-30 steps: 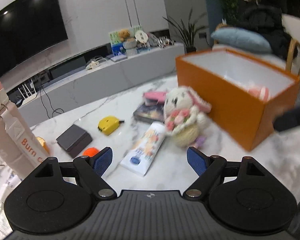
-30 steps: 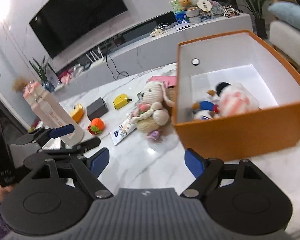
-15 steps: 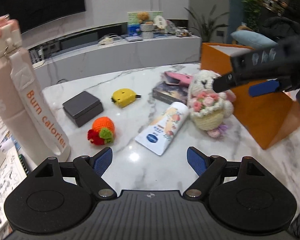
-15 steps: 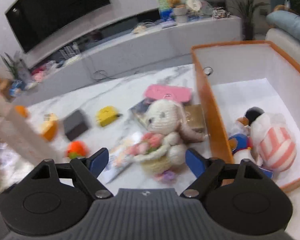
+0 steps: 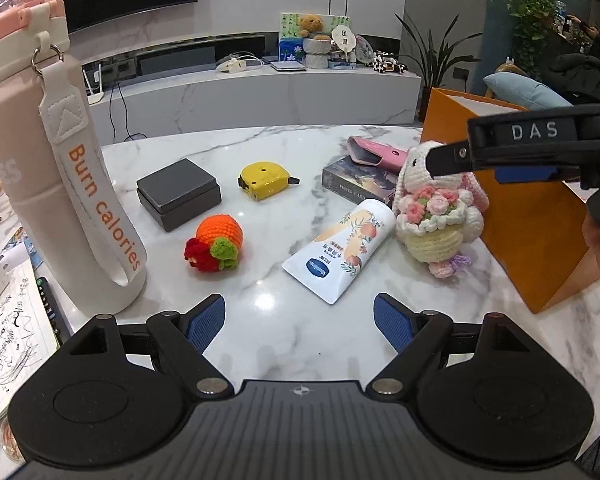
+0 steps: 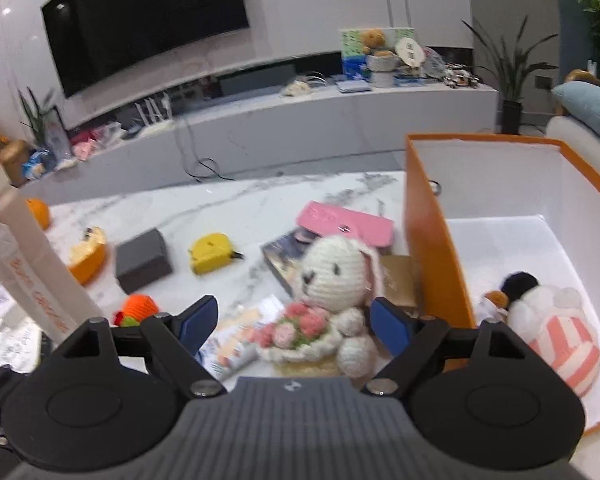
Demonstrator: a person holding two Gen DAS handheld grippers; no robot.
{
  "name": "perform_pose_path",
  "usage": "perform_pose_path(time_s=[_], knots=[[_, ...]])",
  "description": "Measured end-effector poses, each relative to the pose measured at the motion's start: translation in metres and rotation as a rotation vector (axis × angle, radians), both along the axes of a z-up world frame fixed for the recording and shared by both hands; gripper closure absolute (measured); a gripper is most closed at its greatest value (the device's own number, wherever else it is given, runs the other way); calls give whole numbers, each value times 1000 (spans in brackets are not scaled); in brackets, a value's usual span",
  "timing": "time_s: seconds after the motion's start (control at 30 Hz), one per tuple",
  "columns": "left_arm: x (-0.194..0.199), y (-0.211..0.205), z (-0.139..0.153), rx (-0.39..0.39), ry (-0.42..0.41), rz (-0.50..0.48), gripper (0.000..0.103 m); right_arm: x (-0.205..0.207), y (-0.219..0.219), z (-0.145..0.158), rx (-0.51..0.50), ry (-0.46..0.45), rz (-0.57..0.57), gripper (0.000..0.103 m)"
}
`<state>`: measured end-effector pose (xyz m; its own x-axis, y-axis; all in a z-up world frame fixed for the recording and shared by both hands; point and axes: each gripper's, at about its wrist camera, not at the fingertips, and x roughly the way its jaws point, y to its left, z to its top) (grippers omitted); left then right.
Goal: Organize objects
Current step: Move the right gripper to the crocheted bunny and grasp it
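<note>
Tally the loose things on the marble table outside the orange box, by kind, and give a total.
Crochet toys: 2 – bunny, orange fruit
Boxes: 3 – dark grey box, photo card box, tan box
Pink case: 1
Yellow tape measure: 1
Cream tube: 1
Water bottle: 1
Total: 9
</note>
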<state>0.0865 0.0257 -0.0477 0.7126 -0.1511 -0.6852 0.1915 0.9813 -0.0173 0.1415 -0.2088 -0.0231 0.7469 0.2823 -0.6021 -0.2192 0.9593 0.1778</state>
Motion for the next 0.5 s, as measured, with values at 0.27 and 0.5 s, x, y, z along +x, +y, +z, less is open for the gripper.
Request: perform_pose_path(time_s=[0.27,0.5], knots=[[0,7,-2,-29,23,24,7,12,23,-14,-62,57,18,20],[0,10,-1,-56,31,24,7,32,25,-44,-133,130,-75,23]])
